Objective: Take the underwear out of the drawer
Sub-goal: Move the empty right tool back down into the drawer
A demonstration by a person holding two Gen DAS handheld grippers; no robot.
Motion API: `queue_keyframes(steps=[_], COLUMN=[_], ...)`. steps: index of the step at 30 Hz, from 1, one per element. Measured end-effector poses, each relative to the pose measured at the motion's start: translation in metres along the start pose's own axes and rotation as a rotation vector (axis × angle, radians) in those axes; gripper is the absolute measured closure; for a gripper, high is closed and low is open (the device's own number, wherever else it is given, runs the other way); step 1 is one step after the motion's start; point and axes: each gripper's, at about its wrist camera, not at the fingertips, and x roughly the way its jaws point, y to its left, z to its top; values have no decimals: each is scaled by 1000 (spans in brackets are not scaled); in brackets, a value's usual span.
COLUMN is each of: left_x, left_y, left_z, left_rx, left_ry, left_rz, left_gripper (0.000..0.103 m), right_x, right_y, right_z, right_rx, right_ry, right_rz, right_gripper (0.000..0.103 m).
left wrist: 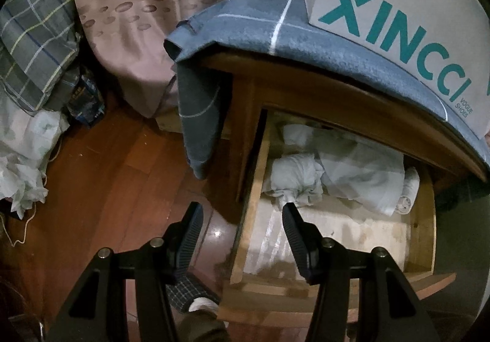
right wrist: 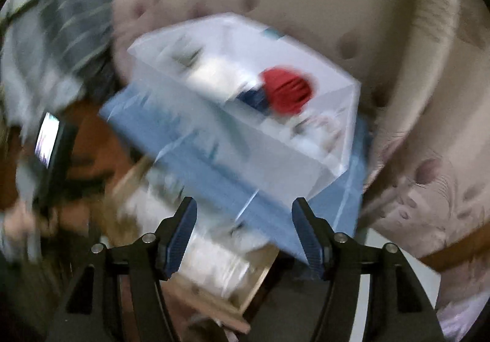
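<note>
The wooden drawer [left wrist: 424, 219] of the nightstand stands pulled out. At its back lie white rolled and crumpled garments [left wrist: 295, 179]. My left gripper [left wrist: 242, 214] hovers open over the drawer's front left corner, holding nothing. The right wrist view is blurred by motion. There my right gripper [right wrist: 245, 208] is open and empty above the open white shoebox [right wrist: 196, 115] on the nightstand top. A red rolled garment [right wrist: 288, 93] and some white pieces lie in that box. The drawer [right wrist: 260, 268] shows below it, at the bottom left.
A blue-grey checked cloth [left wrist: 245, 32] covers the nightstand top under the shoebox [left wrist: 398, 5] and hangs down its left side. A bed with a leaf-print sheet [left wrist: 137, 20] and a plaid pillow [left wrist: 33, 44] stands behind. A person's slippered foot [left wrist: 193, 294] rests on the wooden floor [left wrist: 107, 188].
</note>
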Motion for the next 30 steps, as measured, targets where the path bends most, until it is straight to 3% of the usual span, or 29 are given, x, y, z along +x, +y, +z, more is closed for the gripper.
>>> queue_keyframes(steps=[6,10,17,23,30], left_x=[-1,-4,-13,-12,-9], left_y=[13,23,29,31,40], left_z=[-1,-1,1,2,1], left_rx=[-50,-89,-104,-113,-156], left_ry=[5,0,-37,-16,0], left_rz=[-4,1,13,-16,-27], left_gripper=[48,48,48,48,48], right_x=[60,97,164,213,259], right_y=[36,49,80,85,93], right_z=[-28,-36,-60,-77,-112], right_rx=[-233,-350,-687,-823,-1127], right_ry=[175,244,388,490,572], right_rz=[-18,-17,-145,-227,-434], right_gripper=[44,44,44,42,37])
